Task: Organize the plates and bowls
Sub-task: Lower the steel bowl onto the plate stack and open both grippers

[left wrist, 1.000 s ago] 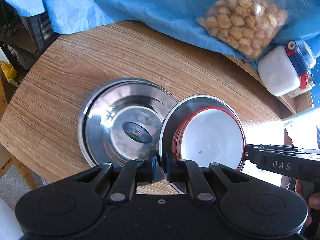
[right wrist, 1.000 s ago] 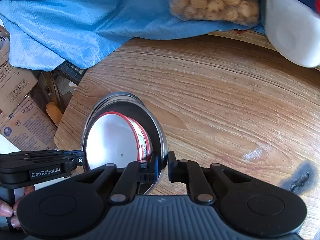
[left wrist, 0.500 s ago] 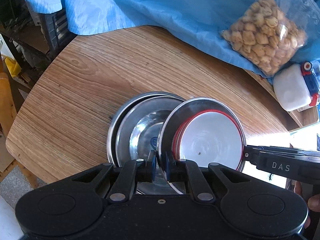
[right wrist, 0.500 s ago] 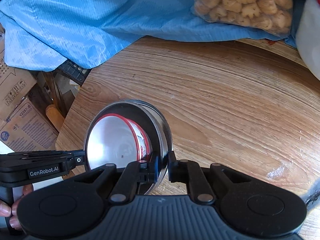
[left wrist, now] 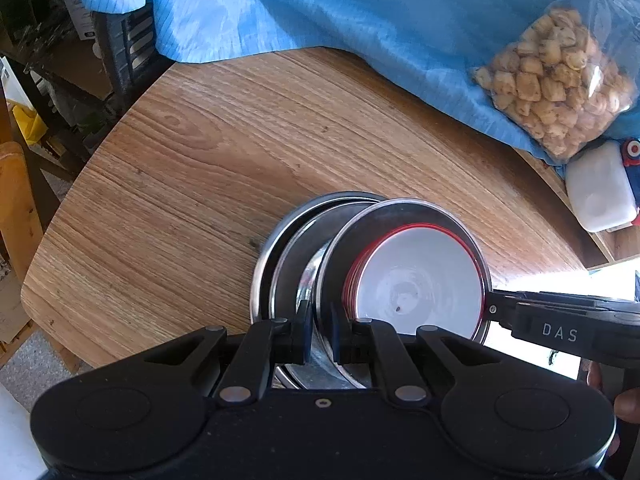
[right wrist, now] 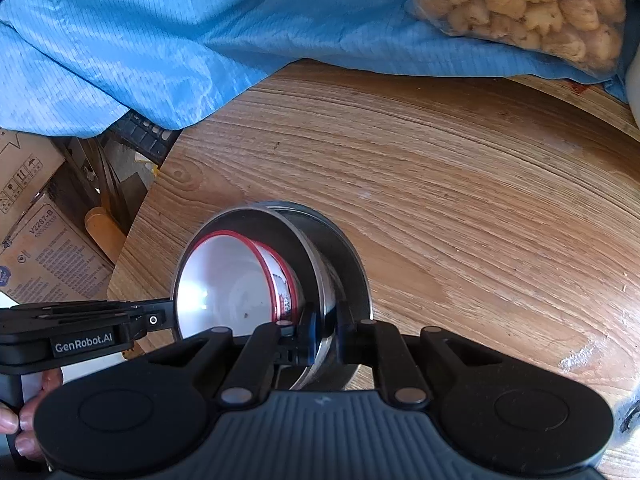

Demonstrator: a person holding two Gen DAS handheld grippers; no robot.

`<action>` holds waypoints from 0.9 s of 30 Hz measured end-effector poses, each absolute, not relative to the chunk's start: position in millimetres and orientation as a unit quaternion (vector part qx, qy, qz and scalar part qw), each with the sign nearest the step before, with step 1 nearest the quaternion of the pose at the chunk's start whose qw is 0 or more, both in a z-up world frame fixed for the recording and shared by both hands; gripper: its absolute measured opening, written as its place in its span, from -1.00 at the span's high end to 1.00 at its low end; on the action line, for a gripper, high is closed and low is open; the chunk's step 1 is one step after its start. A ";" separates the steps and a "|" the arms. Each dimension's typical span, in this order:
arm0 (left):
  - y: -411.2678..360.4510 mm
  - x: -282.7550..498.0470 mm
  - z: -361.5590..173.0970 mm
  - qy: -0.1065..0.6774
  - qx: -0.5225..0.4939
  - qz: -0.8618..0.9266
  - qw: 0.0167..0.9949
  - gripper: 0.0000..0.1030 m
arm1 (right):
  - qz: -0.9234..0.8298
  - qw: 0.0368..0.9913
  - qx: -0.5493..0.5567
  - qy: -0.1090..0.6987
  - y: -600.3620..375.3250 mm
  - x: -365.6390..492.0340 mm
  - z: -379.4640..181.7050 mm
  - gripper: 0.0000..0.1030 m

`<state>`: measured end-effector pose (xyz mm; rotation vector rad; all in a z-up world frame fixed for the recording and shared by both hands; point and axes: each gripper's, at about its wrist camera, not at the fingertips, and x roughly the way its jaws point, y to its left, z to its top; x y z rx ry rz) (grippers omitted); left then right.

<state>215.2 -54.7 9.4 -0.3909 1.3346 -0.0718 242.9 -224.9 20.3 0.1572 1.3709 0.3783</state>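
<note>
A steel bowl [left wrist: 400, 216] holds a white bowl with a red rim [left wrist: 416, 280]. My left gripper [left wrist: 320, 332] is shut on the steel bowl's near rim. My right gripper [right wrist: 326, 340] is shut on the opposite rim; it also shows in the left wrist view [left wrist: 560, 320]. The steel bowl [right wrist: 248, 220] with the white bowl [right wrist: 232, 276] hangs tilted just above a stack of steel plates [left wrist: 288, 224] on the wooden table [left wrist: 200, 168]. The plates show in the right wrist view [right wrist: 340, 248] behind the bowl.
A blue cloth [left wrist: 340, 12] covers the table's far side. A clear bag of snacks [left wrist: 556, 76] and a white box [left wrist: 600, 192] lie at the right. Cardboard boxes [right wrist: 36, 240] and clutter stand off the table's left edge.
Both grippers have carried the steel bowl with the white bowl leftwards over the plate stack, which it now mostly covers. The grips have not changed.
</note>
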 end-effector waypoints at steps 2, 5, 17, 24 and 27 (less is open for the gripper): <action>-52.1 215.7 8.9 0.616 -0.181 -0.032 0.766 0.85 | 0.173 0.754 0.070 0.630 -223.0 243.7 19.1 0.79; -49.0 216.8 8.3 0.616 -0.182 -0.030 0.766 0.86 | 0.172 0.754 0.068 0.630 -220.0 245.2 17.7 0.78; -45.7 220.7 5.9 0.614 -0.194 -0.034 0.765 1.00 | 0.179 0.751 0.073 0.631 -218.9 249.2 17.1 0.75; -47.1 222.3 6.7 0.614 -0.189 -0.033 0.766 1.00 | 0.179 0.751 0.073 0.631 -218.6 249.8 16.8 0.75; -45.8 221.4 6.5 0.613 -0.194 -0.032 0.766 1.00 | 0.180 0.751 0.073 0.632 -219.2 249.2 16.8 0.74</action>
